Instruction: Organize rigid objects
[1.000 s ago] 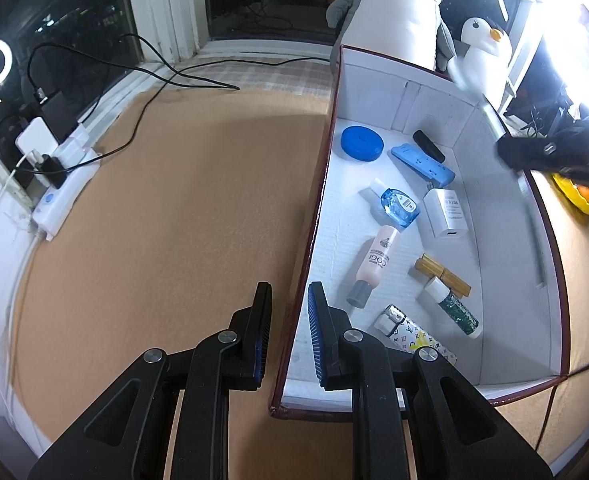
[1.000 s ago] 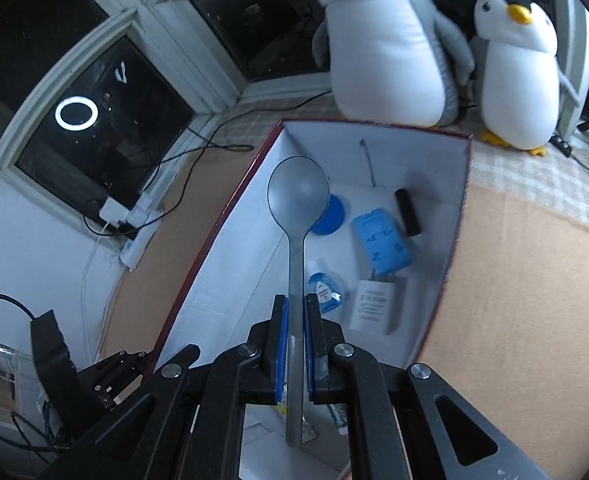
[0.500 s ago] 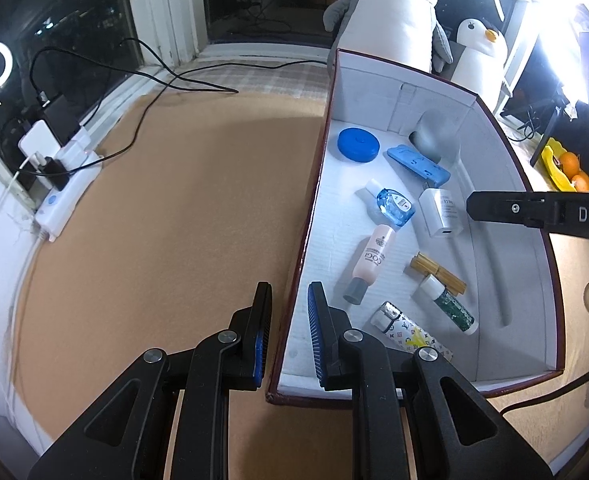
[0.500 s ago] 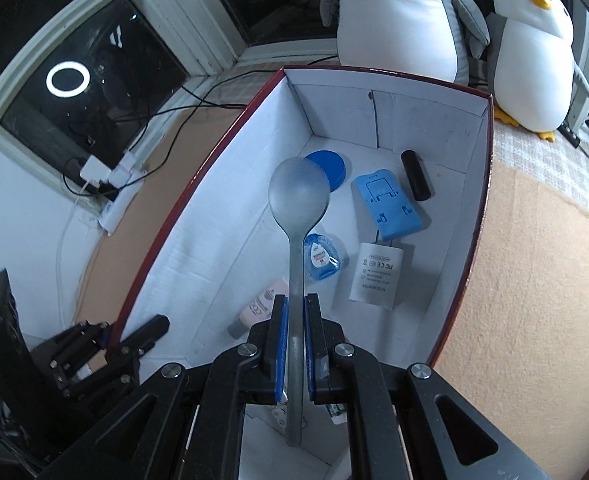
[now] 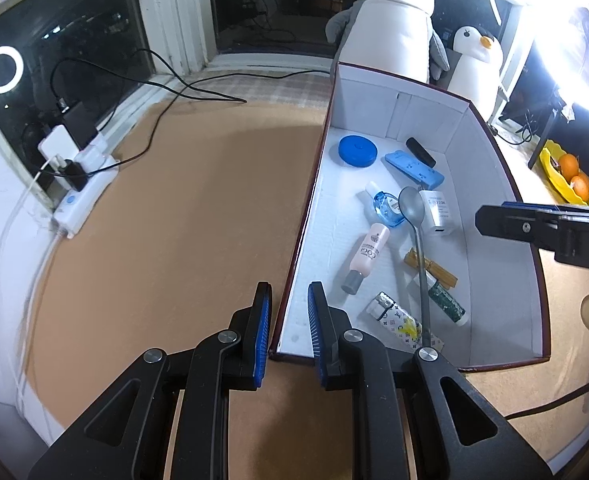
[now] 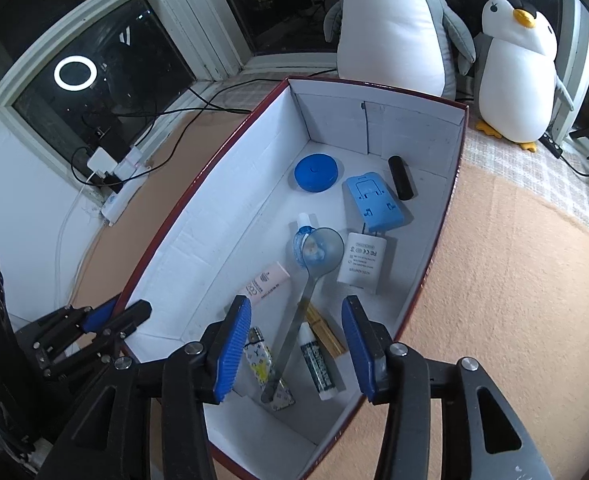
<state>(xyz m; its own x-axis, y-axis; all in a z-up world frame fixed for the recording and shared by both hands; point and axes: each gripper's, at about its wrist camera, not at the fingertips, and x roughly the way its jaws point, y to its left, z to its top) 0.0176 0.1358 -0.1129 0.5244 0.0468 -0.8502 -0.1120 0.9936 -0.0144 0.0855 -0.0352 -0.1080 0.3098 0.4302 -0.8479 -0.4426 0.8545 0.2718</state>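
Observation:
A white box with a dark red rim [image 5: 474, 160] [image 6: 214, 208] lies on the tan table. It holds a blue round lid [image 5: 357, 151], a blue holder [image 6: 374, 200], a white charger [image 6: 362, 262], a pink tube [image 5: 368, 252] and other small items. A grey metal spoon [image 5: 412, 204] [image 6: 322, 248] lies loose on top of them, bowl toward the far end. My right gripper [image 6: 296, 344] hovers over the box's near end, its jaws opening, pads clear of the spoon handle below. My left gripper [image 5: 288, 320] is shut on the box's left wall near the front corner.
Two plush penguins [image 6: 390, 20] [image 6: 518, 60] stand behind the box. A white power strip with plugs and black cables [image 5: 82, 196] lies by the window at left. A yellow bowl of oranges [image 5: 570, 176] sits at the far right.
The right jaws have parted and the spoon they held has dropped into the box, across the other items. The left gripper has stayed on the wall.

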